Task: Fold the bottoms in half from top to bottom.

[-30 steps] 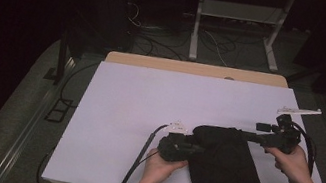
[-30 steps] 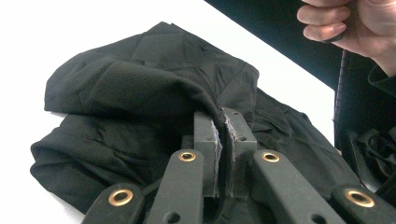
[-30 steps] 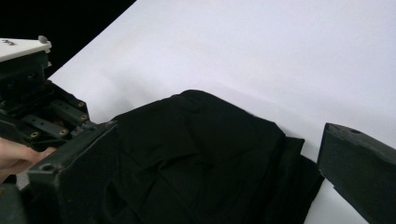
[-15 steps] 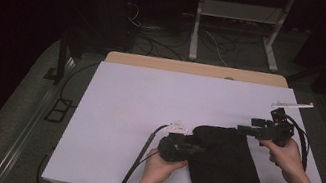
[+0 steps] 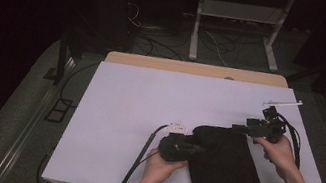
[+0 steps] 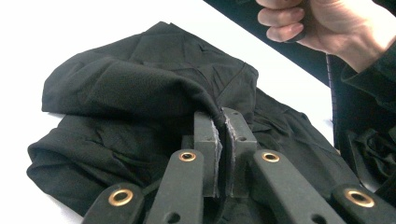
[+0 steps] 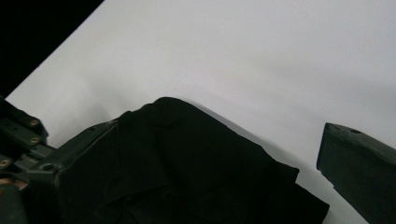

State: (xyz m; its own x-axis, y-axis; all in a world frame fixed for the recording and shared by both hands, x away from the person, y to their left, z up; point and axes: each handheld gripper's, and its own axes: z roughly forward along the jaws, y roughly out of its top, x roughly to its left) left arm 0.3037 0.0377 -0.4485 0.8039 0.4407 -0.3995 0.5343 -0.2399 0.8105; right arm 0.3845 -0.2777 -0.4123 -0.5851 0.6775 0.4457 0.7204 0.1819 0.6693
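Closely pressed together, the fingers (image 6: 236, 140) of the left gripper (image 5: 191, 148) are seen pinching a fold of the black garment (image 6: 154, 93), and the cloth is caught between the two pads. The fingers of the right gripper (image 5: 238, 129) are spread wide; one finger (image 7: 359, 163) is seen at the right edge of the right gripper view, and nothing is held between them. This gripper is held just above the far edge of the garment. The garment (image 5: 222, 173) is laid on the white table (image 5: 138, 107), near its front right part, and it hangs over the near edge.
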